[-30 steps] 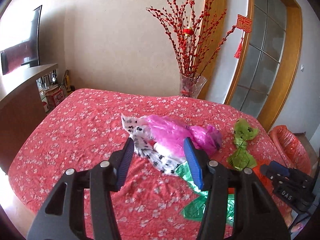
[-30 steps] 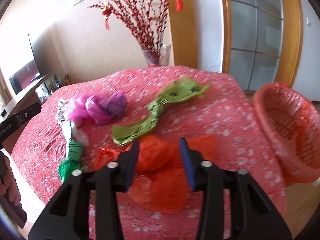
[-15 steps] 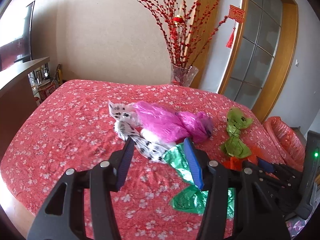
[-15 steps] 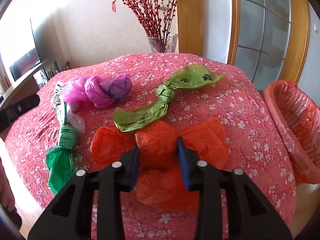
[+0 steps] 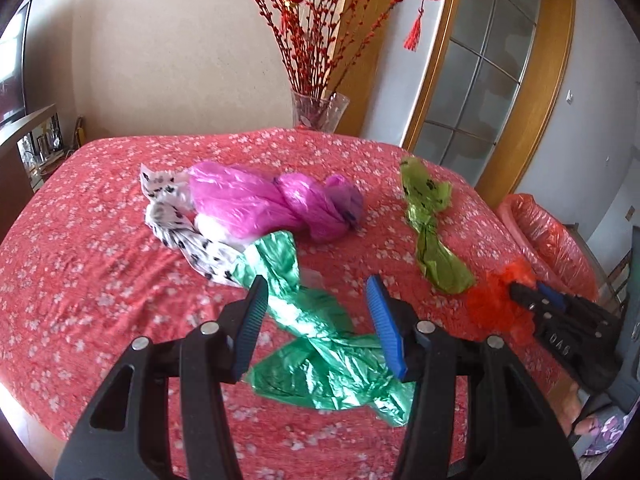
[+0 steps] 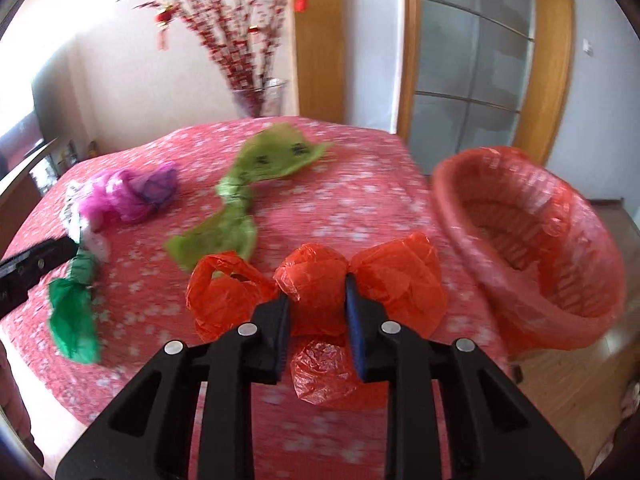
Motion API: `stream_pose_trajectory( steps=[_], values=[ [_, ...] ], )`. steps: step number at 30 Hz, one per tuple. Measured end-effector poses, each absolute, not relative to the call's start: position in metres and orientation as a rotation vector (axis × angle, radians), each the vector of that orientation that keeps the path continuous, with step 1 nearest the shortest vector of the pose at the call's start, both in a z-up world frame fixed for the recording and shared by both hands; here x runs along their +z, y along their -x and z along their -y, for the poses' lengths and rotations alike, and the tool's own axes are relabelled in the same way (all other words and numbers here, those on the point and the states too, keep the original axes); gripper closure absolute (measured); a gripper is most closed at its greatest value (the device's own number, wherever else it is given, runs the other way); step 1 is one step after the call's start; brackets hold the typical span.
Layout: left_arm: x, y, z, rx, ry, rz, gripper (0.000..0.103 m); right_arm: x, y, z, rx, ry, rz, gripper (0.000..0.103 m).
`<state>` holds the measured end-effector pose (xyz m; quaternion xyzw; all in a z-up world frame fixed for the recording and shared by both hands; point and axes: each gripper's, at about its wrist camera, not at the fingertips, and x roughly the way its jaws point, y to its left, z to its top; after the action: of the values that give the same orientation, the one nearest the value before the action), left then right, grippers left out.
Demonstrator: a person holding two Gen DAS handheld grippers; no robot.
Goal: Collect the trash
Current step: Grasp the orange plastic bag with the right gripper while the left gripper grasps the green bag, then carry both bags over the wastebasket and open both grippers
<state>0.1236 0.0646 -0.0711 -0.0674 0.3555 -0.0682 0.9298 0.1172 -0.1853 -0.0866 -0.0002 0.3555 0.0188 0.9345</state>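
Note:
Several knotted plastic bags lie on the red flowered tablecloth (image 5: 80,272). My right gripper (image 6: 315,300) is shut on the orange bag (image 6: 312,280) and holds it off the cloth, left of the orange-lined trash basket (image 6: 532,248). My left gripper (image 5: 316,300) is open just above the dark green bag (image 5: 320,344). Beyond it lie the pink bag (image 5: 260,204), the white spotted bag (image 5: 176,228) and the light green bag (image 5: 432,236). The right gripper with the orange bag shows at the right in the left wrist view (image 5: 516,296).
A glass vase of red branches (image 5: 316,112) stands at the table's far edge. A wooden-framed glass door (image 6: 476,64) is behind the basket. A dark cabinet (image 5: 16,152) stands at the left.
My right gripper closed on the orange bag and lifted it, swinging toward the basket. My left gripper moved forward and down over the dark green bag, still open.

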Motion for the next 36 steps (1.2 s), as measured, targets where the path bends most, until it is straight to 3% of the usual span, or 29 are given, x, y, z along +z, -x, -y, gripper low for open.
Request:
stream_pose_trajectory(
  steps=[7,18,22,26,36],
  values=[
    [-0.086,-0.128,-0.062,-0.115,0.161,-0.782,0.064,-0.081,-0.120,0.209,-0.012,-0.042,-0.701,0.078],
    [-0.098,-0.124,-0.055,-0.108,0.176,-0.823,0.067,-0.089,-0.122,0.202,0.015,-0.037,-0.732,0.078],
    [-0.099,-0.126,-0.049,-0.135,0.181,-0.826,0.082,-0.096,-0.124,0.199,0.010,-0.023,-0.741,0.074],
    [-0.098,-0.126,-0.043,-0.161,0.167,-0.821,0.083,-0.098,-0.128,0.200,0.015,-0.033,-0.751,0.063],
    [-0.079,-0.130,-0.032,-0.221,0.166,-0.772,0.084,-0.091,-0.124,0.206,0.044,-0.084,-0.724,0.076]
  ],
)
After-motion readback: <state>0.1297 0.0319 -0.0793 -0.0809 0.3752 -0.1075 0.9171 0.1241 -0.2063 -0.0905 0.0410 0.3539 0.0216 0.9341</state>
